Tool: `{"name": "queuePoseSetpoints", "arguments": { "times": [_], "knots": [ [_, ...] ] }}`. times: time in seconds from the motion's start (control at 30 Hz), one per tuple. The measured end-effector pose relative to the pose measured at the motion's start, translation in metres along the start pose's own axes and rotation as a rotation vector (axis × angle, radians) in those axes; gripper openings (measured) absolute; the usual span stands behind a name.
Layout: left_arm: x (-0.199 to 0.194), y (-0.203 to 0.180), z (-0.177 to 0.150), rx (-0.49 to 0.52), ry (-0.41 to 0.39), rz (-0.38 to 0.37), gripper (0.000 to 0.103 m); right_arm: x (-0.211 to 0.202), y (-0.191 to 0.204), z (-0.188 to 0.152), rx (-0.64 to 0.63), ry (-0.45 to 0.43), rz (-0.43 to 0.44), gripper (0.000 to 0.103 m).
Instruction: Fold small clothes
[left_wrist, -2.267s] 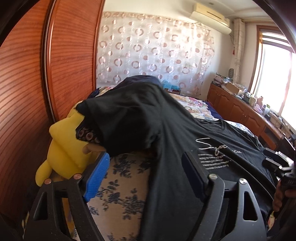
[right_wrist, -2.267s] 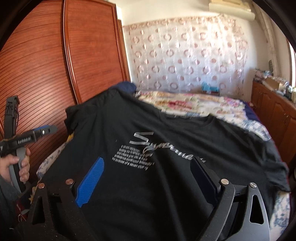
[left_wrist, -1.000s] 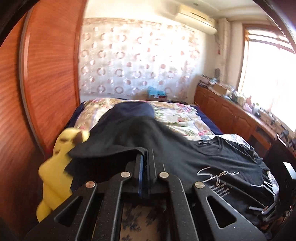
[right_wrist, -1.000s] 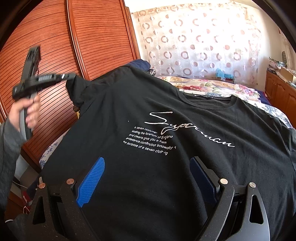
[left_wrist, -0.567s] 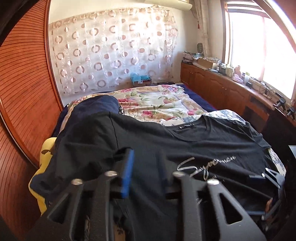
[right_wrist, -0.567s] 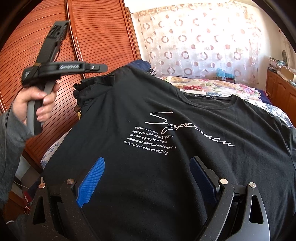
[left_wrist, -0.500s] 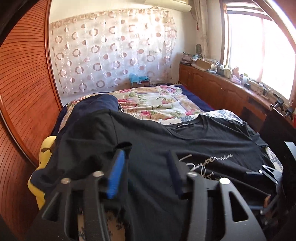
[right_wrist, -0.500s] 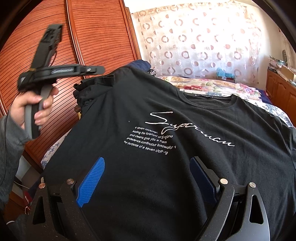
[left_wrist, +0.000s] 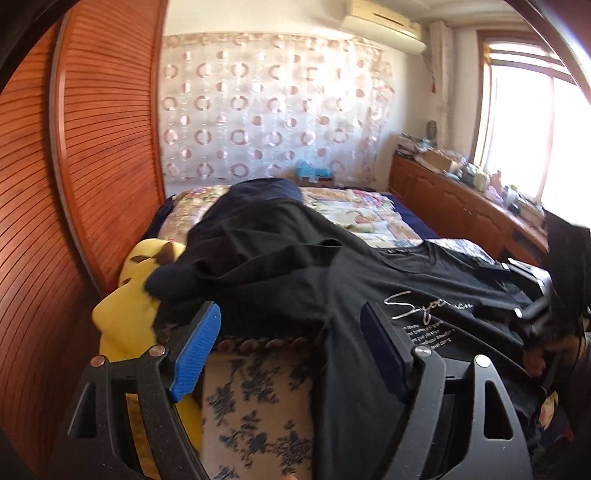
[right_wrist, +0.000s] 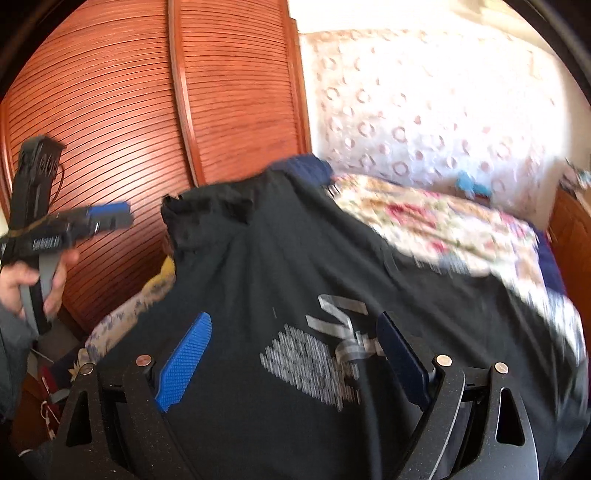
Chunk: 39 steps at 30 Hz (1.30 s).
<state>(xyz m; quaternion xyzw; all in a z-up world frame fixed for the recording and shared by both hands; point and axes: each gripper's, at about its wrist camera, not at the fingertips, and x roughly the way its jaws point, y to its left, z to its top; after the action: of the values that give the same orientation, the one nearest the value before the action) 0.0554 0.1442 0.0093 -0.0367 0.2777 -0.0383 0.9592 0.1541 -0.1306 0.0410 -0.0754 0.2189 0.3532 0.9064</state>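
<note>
Two claws are in my hands, and both stand over the bed (left_wrist: 258, 398) where the black T-shirt (left_wrist: 332, 280) lies spread out. My left claw (left_wrist: 290, 347) is opening its jaws at this moment; the blue pad (left_wrist: 195, 354) sits at about 8 o'clock in the left wrist view and the dark pad (left_wrist: 384, 350) at about 4 o'clock, and neither one presses on the cloth. Under the gap between them I see the side edge of the shirt and the flowered sheet of the bed. The left sleeve (left_wrist: 240, 258) of the shirt lies bunched at about 11 o'clock from this claw, partly over a yellow plush toy (left_wrist: 125, 306) that sits against the wooden wardrobe (left_wrist: 103, 147). The white printed text (left_wrist: 424, 314) on the chest is toward 3 o'clock. My right claw (right_wrist: 295, 354) is wide open and grips nothing; it hangs above the chest of the shirt, and the print (right_wrist: 317, 354) shows blurred between its pads. In the right wrist view my left hand (right_wrist: 33, 284) with its claw appears at 9 o'clock, apart from the bunched sleeve (right_wrist: 207, 214). A flowered quilt (right_wrist: 443, 229) lies at 2 o'clock, just behind the shirt's collar side. The patterned curtain (left_wrist: 273, 110) hangs at 12 o'clock.
</note>
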Motion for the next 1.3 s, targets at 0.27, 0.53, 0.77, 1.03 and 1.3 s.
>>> {"name": "queuePoseSetpoints", "arguments": {
  "times": [0.27,0.53,0.77,1.03,1.3],
  "knots": [
    [-0.015,0.018,-0.015,-0.015,-0.058,0.072,0.079,0.086,0.028,0.07,-0.121,0.006,0.1,0.083],
    [-0.016,0.029,-0.029,-0.042,-0.034,0.071,0.079,0.162,0.062,0.115,-0.182,0.116,0.227,0.066],
    [-0.016,0.039,-0.037,-0.066,-0.027,0.075,0.079,0.216,0.082,0.139,-0.131,0.229,0.221,0.047],
    [-0.008,0.04,-0.048,-0.07,-0.007,0.069,0.079,0.219,0.076,0.158,-0.094,0.19,0.22,0.004],
    [-0.003,0.033,-0.05,-0.067,0.004,0.053,0.079,0.176,0.002,0.2,-0.021,0.057,0.058,0.004]
  ]
}}
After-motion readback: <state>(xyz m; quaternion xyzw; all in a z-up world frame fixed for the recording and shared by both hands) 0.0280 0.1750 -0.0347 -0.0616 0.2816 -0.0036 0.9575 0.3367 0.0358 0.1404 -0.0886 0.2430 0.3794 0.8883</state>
